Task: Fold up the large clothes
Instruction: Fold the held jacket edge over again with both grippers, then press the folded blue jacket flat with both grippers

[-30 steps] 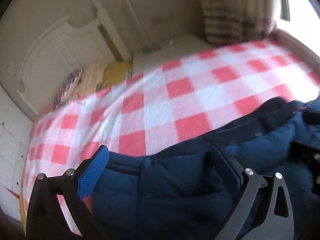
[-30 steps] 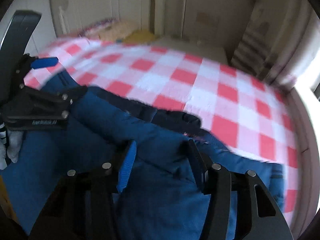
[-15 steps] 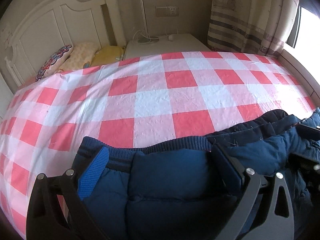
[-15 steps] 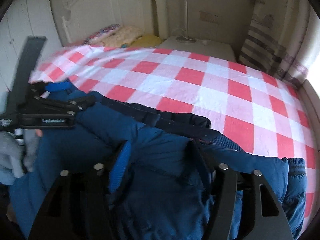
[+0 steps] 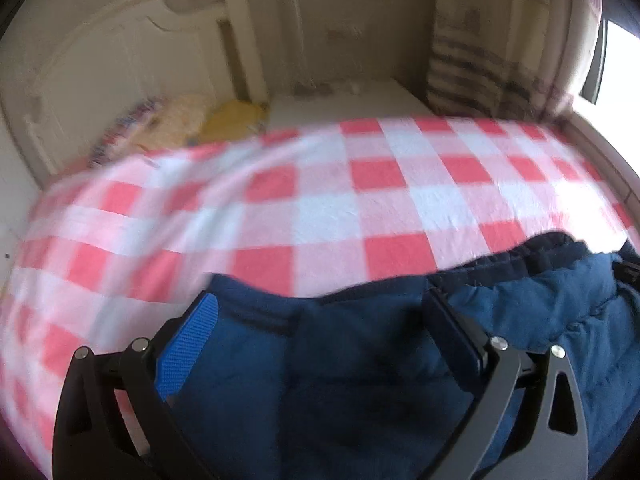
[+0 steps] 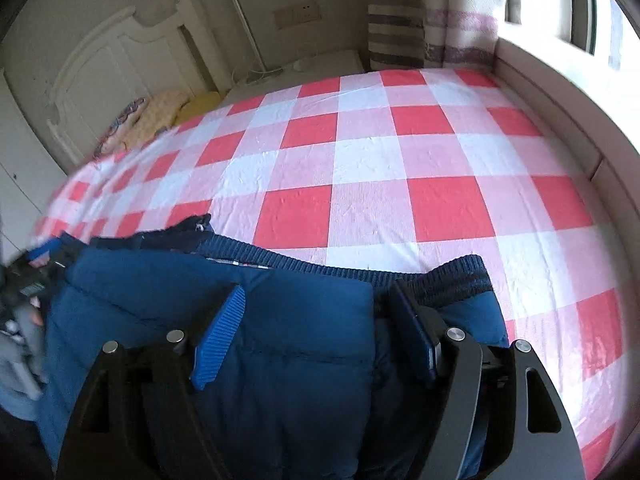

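A dark blue padded jacket [image 5: 360,360] with a ribbed navy hem lies at the near edge of the red-and-white checked bed [image 5: 360,200]. My left gripper [image 5: 320,312] stands wide open with the jacket's fabric bulging between its fingers. In the right wrist view the jacket [image 6: 180,292] fills the lower left, its ribbed hem [image 6: 460,276] toward the bed's middle. My right gripper [image 6: 316,296] is also open, a fold of the jacket between its fingers. The left gripper [image 6: 40,256] shows at the left edge there.
A white headboard [image 6: 116,68] and pillows [image 6: 160,116] are at the bed's far left. A nightstand [image 6: 320,64], striped curtain [image 6: 400,20] and a window ledge [image 6: 560,100] border the far and right sides. The checked sheet [image 6: 400,160] stretches beyond the jacket.
Both cameras swung. The right gripper moved right along the jacket toward the ribbed hem, and the jacket now lies flatter and more bunched at the bed's near edge. The left view is blurred with motion.
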